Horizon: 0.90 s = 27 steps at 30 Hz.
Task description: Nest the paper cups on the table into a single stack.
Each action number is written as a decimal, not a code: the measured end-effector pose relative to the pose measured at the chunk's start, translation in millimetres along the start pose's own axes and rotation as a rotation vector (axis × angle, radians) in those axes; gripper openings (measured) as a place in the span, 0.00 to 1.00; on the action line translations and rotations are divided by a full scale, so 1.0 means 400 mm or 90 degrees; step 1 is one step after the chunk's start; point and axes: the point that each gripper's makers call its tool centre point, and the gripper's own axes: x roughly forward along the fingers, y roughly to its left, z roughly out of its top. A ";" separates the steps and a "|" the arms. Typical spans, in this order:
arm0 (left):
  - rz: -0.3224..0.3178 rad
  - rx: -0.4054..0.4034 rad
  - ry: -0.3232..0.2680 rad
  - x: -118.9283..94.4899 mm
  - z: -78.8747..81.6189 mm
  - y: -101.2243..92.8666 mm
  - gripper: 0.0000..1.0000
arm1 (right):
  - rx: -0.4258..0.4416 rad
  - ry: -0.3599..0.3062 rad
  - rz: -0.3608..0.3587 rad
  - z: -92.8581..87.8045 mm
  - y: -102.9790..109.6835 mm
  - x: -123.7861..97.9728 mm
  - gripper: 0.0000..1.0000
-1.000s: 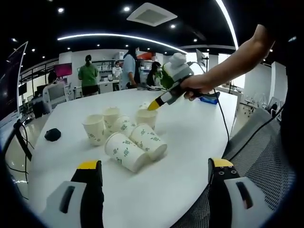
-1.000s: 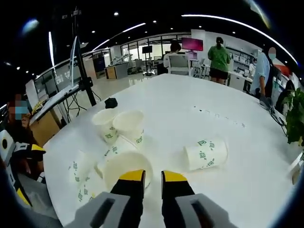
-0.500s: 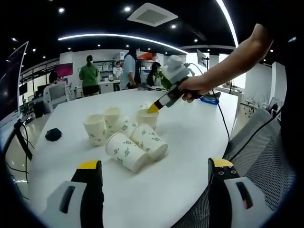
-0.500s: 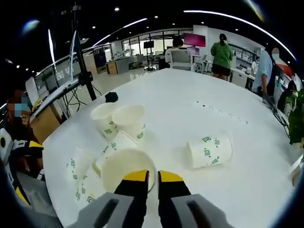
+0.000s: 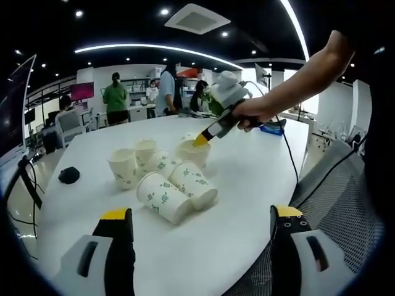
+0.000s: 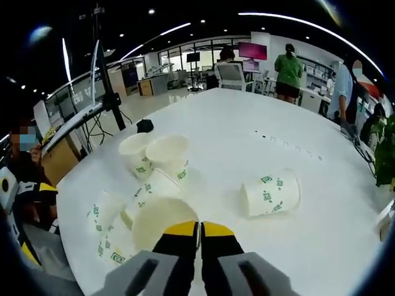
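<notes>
Counted six paper cups on the white table (image 6: 321,203): two upright, four on their sides. Right gripper (image 6: 199,227) pinched shut on the rim of the nearest cup (image 6: 162,217), at its 11 o'clock; lone tipped cup (image 6: 271,193) at 2 o'clock. Left gripper (image 5: 200,223) spread wide, empty, cup cluster (image 5: 163,176) at 11 o'clock.

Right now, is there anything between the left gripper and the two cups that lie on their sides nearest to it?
Nothing visible. The left gripper has its jaws wide apart, with only bare table before the two lying cups. The right gripper is farther off, at another cup's rim.
</notes>
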 end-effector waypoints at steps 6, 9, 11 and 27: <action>-0.005 0.001 0.001 0.000 -0.001 -0.003 0.92 | 0.000 -0.004 -0.006 -0.002 -0.007 -0.016 0.00; -0.007 0.003 0.000 0.000 -0.002 -0.005 0.92 | 0.008 -0.009 -0.006 -0.003 -0.009 -0.029 0.00; -0.011 0.004 0.001 0.001 -0.003 -0.007 0.92 | 0.006 -0.012 -0.006 0.000 -0.008 -0.041 0.00; -0.015 0.004 -0.008 -0.003 0.002 -0.013 0.92 | 0.014 -0.023 0.021 -0.032 0.015 -0.118 0.00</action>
